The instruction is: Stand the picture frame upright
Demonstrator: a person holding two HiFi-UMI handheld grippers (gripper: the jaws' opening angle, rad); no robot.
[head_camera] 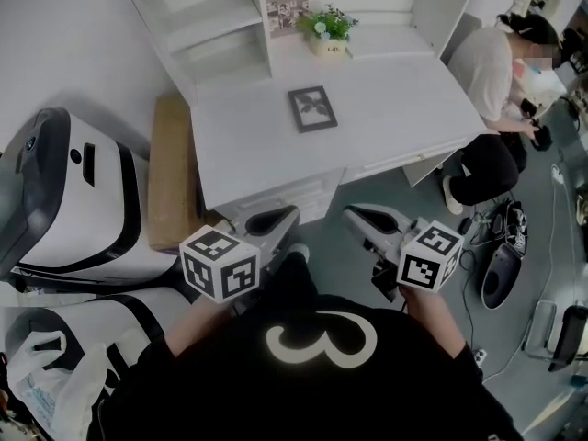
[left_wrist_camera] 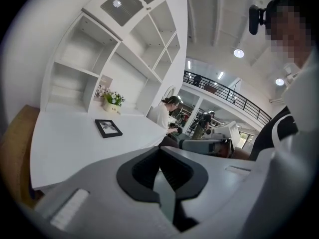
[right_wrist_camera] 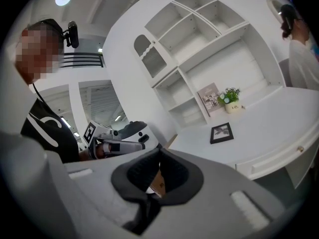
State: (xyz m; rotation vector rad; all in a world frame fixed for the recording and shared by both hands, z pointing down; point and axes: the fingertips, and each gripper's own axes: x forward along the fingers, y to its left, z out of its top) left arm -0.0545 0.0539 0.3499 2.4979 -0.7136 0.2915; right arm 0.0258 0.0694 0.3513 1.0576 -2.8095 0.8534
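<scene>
A small black picture frame (head_camera: 312,108) lies flat on the white desk (head_camera: 404,108), near the desk's middle. It also shows as the frame (left_wrist_camera: 108,128) in the left gripper view and the frame (right_wrist_camera: 222,132) in the right gripper view. Both grippers are held low in front of the desk's near edge, well short of the frame. My left gripper (head_camera: 287,215) is shut with nothing in it. My right gripper (head_camera: 354,214) is shut and empty too. In each gripper view the jaws meet at the tip.
A potted plant (head_camera: 329,31) and a standing photo card (head_camera: 286,5) sit at the desk's back by the white shelves (head_camera: 211,26). A seated person (head_camera: 501,90) is at the desk's right end. A cardboard box (head_camera: 170,168) and a white machine (head_camera: 73,191) stand left.
</scene>
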